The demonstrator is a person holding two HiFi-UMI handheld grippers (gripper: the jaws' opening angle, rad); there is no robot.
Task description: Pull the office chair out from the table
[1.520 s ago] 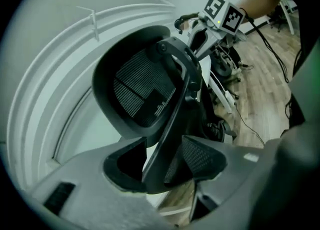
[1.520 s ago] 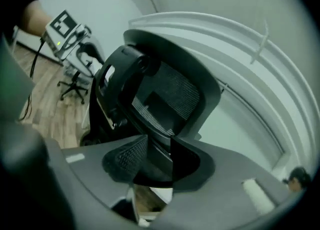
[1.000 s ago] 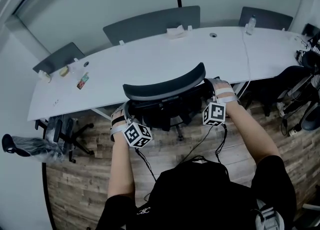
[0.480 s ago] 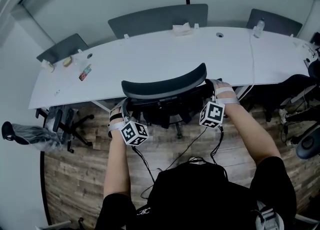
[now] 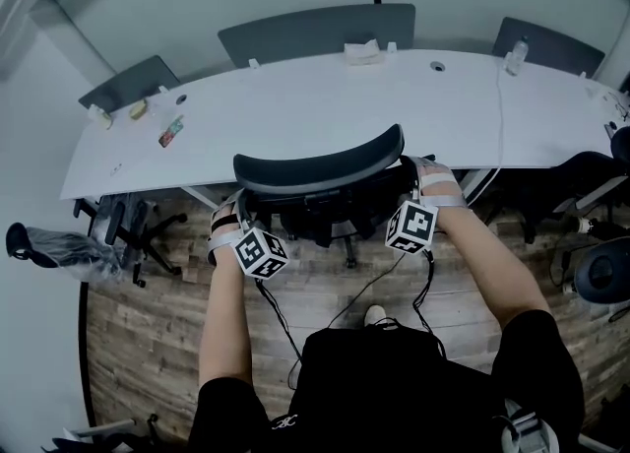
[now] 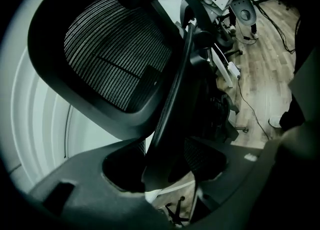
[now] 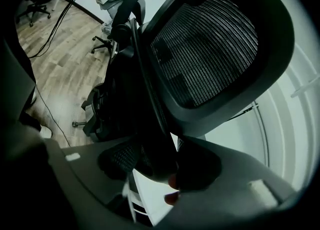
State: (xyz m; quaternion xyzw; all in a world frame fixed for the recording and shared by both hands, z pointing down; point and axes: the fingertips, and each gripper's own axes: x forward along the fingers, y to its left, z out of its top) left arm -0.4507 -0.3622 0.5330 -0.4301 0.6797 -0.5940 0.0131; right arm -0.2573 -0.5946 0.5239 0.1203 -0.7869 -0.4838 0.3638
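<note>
Office chair (image 5: 320,170) tucked against counter (image 5: 295,111), back toward person. Left hand-held gripper (image 6: 160,171) and right hand-held gripper (image 7: 160,166), jaws just closed in, clamp its stiff side edges. Probably rolls easily; mesh looks too soft to grip.

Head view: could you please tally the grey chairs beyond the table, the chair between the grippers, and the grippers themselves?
Grey chairs: 3
Near chair: 1
Grippers, left and right: 2
Total: 6

Black mesh office chair (image 5: 315,167), smooth white table (image 5: 325,106), wood-grain floor (image 5: 148,323).
</note>
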